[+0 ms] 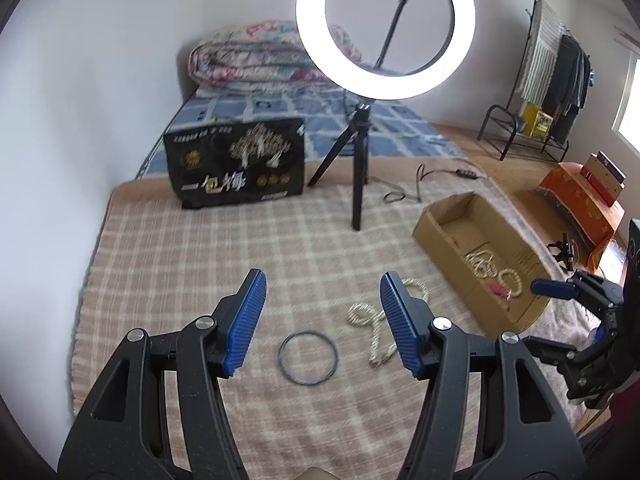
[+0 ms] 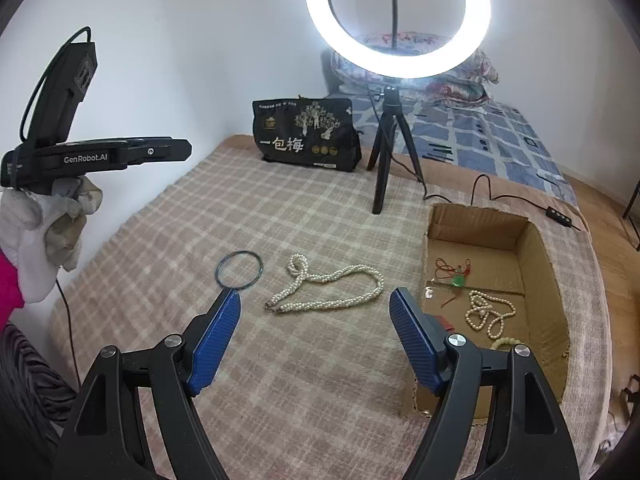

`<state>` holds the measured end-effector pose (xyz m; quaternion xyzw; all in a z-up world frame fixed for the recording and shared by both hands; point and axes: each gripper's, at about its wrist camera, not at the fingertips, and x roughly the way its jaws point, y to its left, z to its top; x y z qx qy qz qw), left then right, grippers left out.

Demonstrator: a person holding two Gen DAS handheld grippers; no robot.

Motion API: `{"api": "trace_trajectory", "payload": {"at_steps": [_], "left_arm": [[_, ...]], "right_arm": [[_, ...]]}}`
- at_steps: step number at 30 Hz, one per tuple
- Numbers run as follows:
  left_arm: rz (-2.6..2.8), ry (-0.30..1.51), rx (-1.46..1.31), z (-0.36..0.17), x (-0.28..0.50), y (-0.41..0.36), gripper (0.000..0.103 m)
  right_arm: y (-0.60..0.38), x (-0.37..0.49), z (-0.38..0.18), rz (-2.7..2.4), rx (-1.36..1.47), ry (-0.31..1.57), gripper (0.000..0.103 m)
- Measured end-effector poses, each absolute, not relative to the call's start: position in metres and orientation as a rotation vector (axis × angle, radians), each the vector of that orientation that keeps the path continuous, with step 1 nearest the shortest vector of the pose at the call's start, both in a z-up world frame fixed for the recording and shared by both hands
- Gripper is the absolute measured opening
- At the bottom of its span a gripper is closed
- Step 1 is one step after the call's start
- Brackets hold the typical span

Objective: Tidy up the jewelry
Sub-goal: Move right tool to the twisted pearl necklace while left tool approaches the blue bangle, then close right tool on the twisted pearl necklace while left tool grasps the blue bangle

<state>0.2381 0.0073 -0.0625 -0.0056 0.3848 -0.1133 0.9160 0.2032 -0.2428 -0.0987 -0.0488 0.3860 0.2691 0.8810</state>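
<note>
Fingers of the left gripper [image 1: 323,280] and right gripper [image 2: 315,300] are held spread and empty above the plaid blanket [image 2: 168,240], where the pearl necklace [image 2: 328,286] and dark bangle [image 2: 239,271] are laid beside the cardboard box [image 2: 536,264].

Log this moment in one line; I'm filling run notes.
left gripper open | right gripper open | pearl necklace, bangle on blanket
</note>
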Motion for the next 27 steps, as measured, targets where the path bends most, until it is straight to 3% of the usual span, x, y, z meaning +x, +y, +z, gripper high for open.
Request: {"api": "trace_trajectory", "payload": {"at_steps": [10, 13, 19, 27], "left_arm": [[-0.232, 0.925, -0.044, -0.118, 0.248, 0.034, 0.061], [-0.236, 0.979, -0.045, -0.137, 0.253, 0.038, 0.05], [-0.243, 1.063, -0.048, -0.169, 0.261, 0.041, 0.039], [-0.259, 1.108, -0.032, -0.191, 0.269, 0.041, 0.035]], "right_arm": [[-0.214, 0.242, -0.157, 0.513, 0.05, 1.108, 0.077], [-0.21, 0.253, -0.172, 0.463, 0.105, 1.183, 0.077], [-0.206, 0.272, -0.196, 0.371, 0.263, 1.277, 0.077], [-0.217, 0.295, -0.217, 0.18, 0.488, 1.321, 0.077]]}}
